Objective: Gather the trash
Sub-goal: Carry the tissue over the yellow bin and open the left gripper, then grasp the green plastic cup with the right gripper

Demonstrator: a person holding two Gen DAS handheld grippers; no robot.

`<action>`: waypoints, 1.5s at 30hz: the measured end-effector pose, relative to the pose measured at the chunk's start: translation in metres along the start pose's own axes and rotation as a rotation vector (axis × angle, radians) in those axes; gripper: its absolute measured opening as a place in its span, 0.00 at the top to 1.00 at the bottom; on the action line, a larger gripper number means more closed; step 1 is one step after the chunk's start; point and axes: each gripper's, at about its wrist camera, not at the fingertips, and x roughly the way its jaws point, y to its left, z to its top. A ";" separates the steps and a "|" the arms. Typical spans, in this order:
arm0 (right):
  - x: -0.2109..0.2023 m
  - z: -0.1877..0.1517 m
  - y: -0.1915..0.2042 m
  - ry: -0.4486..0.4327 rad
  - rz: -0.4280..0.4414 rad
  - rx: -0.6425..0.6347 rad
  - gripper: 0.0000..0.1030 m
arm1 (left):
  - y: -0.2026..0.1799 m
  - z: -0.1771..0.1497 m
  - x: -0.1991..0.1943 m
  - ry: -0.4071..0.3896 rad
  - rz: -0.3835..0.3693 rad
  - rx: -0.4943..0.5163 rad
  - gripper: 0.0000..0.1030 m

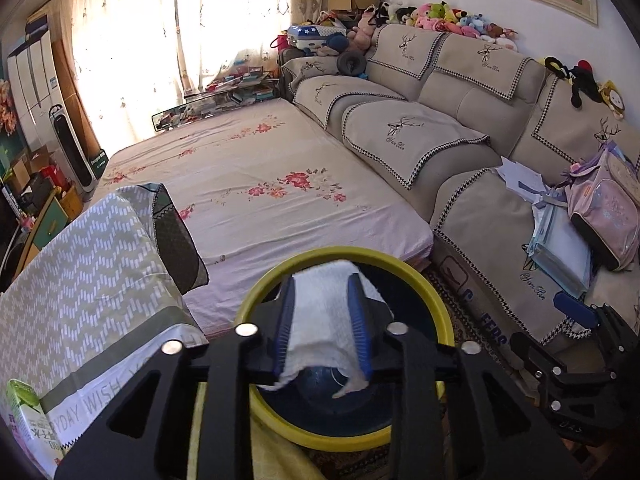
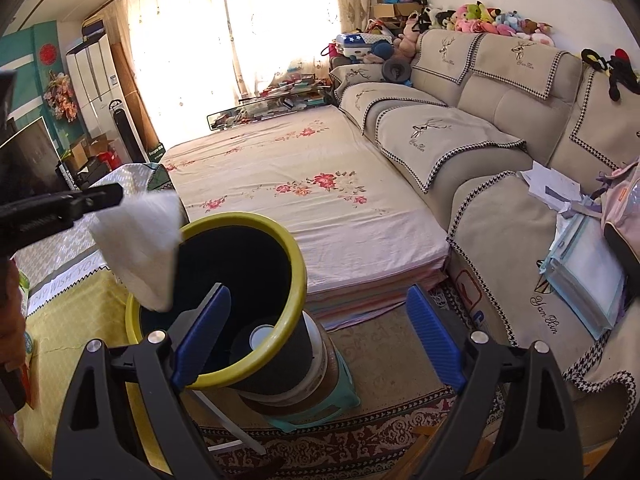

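Left wrist view: my left gripper (image 1: 325,322) has a white tissue (image 1: 323,320) between its blue pads, directly over the mouth of the yellow-rimmed bin (image 1: 434,300). The tissue spans pad to pad and droops below them in loose folds. The jaws stand partly apart; I cannot tell for sure whether the pads press on the paper or it merely hangs between them. It looks soft, limp and nearly weightless, so I judge it will fall slowly and may cling to a pad rather than drop clean. A pinch on the bunched middle is the best hold; the thin edges would tear.

Right wrist view: my right gripper (image 2: 318,336) is wide open and empty, its left pad crossing the bin's near rim in the picture, though I cannot tell if it touches. From here the tissue (image 2: 138,248) hangs off the tip of the left gripper (image 2: 102,196) at the bin's (image 2: 294,280) far left rim, partly draped over the edge rather than well inside. The bin sits on a stack atop a green stool (image 2: 340,400), which looks tippy, so I would not nudge it.
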 end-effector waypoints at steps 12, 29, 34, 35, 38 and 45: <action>-0.004 -0.008 0.013 0.016 0.026 -0.007 0.15 | 0.017 -0.010 -0.090 -0.074 -0.022 -0.043 0.47; -0.063 -0.050 0.191 0.025 0.378 -0.331 0.15 | 0.166 -0.152 -0.307 -0.256 0.241 -0.274 0.27; -0.092 -0.065 0.245 0.019 0.533 -0.429 0.15 | 0.209 -0.211 -0.333 -0.252 0.327 -0.352 0.27; -0.099 -0.070 0.259 0.015 0.552 -0.453 0.15 | 0.215 -0.221 -0.338 -0.250 0.343 -0.362 0.27; -0.108 -0.081 0.291 0.015 0.592 -0.517 0.15 | 0.226 -0.248 -0.348 -0.244 0.372 -0.381 0.26; -0.095 -0.109 0.346 0.078 0.617 -0.627 0.20 | 0.244 -0.283 -0.357 -0.218 0.380 -0.444 0.24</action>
